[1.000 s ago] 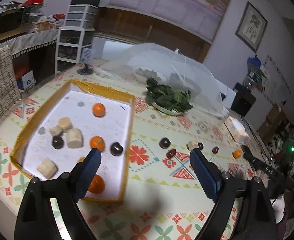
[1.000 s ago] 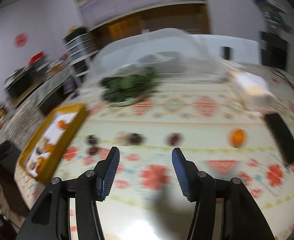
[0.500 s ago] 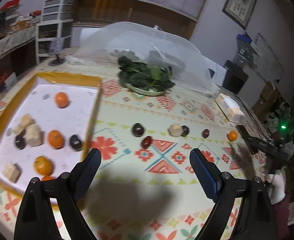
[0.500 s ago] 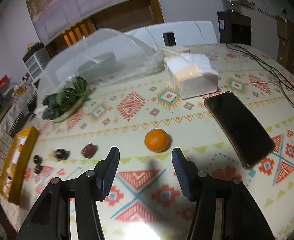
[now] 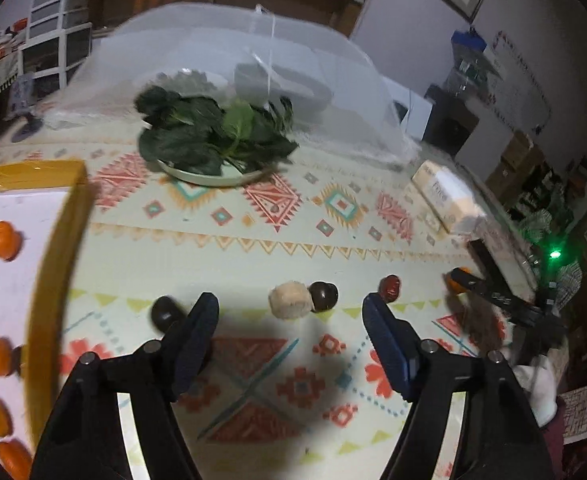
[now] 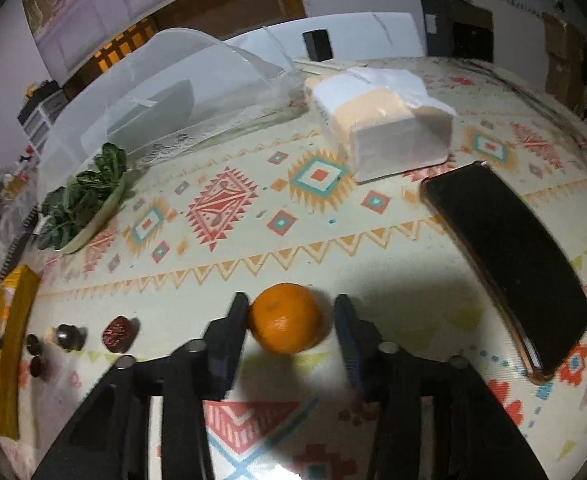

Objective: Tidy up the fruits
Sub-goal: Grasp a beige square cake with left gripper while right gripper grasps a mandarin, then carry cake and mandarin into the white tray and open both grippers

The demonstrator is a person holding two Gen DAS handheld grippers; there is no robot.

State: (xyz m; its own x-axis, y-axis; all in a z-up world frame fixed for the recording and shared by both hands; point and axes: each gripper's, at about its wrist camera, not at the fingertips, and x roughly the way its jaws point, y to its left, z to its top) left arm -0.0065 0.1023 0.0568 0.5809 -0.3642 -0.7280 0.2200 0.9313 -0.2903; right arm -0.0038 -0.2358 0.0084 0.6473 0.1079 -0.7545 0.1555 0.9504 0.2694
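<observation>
My right gripper is open, its jaws on either side of an orange that rests on the tablecloth. My left gripper is open above the cloth, just short of a beige chunk and a dark fruit. Another dark fruit lies by its left finger, a red one by its right. The yellow-rimmed tray at the left holds several oranges. The right wrist view also shows the red fruit and dark fruits to the left.
A plate of greens sits before a mesh food cover. A tissue pack and a black phone lie to the right of the orange. The other gripper shows at the right edge of the left wrist view.
My right gripper has swung right and come down around the orange. My left gripper has moved right, away from the tray and toward the loose fruits.
</observation>
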